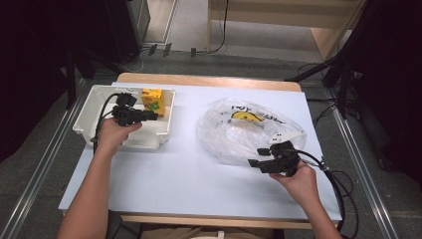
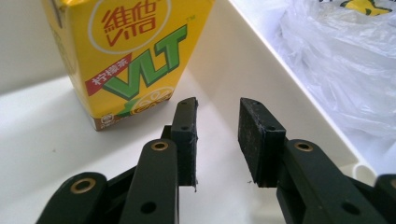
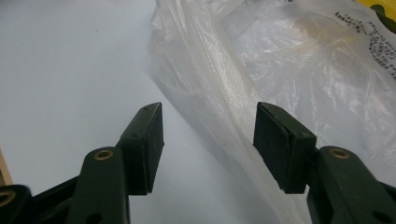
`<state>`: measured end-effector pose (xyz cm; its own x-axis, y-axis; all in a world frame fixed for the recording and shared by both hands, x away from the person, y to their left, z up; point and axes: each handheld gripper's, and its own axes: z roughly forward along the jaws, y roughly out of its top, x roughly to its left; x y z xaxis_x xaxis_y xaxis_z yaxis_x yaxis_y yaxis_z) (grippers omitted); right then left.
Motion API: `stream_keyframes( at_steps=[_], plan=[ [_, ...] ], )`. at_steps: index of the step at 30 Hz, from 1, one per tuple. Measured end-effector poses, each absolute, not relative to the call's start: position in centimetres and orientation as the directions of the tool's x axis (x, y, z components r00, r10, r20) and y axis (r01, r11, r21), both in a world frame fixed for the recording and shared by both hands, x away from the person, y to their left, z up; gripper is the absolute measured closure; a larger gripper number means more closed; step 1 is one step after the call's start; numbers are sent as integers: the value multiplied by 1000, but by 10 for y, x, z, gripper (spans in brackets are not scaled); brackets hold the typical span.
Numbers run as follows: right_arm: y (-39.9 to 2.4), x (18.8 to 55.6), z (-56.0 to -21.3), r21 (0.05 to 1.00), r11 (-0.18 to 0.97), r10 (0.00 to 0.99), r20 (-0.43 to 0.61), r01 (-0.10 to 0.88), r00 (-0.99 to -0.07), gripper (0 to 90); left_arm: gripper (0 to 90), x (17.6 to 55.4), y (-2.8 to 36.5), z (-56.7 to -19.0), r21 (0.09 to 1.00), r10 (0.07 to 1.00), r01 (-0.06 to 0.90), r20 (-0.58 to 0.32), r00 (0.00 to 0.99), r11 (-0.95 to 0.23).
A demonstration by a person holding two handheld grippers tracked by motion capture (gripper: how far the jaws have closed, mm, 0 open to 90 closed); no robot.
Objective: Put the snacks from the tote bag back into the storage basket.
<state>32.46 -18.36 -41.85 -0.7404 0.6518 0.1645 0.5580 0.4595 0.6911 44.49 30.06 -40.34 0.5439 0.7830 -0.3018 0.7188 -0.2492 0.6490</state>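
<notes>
A yellow lemon-tea carton (image 1: 152, 98) (image 2: 123, 51) stands upright in the far right part of a white bin (image 1: 87, 110) (image 2: 37, 140). My left gripper (image 1: 152, 116) (image 2: 217, 140) hangs inside the bin just short of the carton, its jaws apart with nothing between them. A crumpled clear plastic bag (image 1: 249, 130) (image 3: 299, 70) with a yellow print lies on the white table to the right. My right gripper (image 1: 256, 160) (image 3: 208, 144) sits open at the bag's near edge, and a fold of the bag's film runs through the gap without being pinched.
The white tabletop (image 1: 189, 179) stretches between bin and bag and toward the near edge. The bin's right wall (image 2: 280, 84) rises close to the left gripper's right jaw. Cables (image 1: 343, 194) trail off the right side of the table.
</notes>
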Motion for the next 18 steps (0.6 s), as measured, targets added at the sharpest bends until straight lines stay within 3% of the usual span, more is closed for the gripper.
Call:
stream_keyframes(
  at_steps=[18],
  plan=[
    [-184,327,-419,689,460,650,168,560,-741,441,628,433,282,-378,656,756,694,-283,590,-296]
  ],
)
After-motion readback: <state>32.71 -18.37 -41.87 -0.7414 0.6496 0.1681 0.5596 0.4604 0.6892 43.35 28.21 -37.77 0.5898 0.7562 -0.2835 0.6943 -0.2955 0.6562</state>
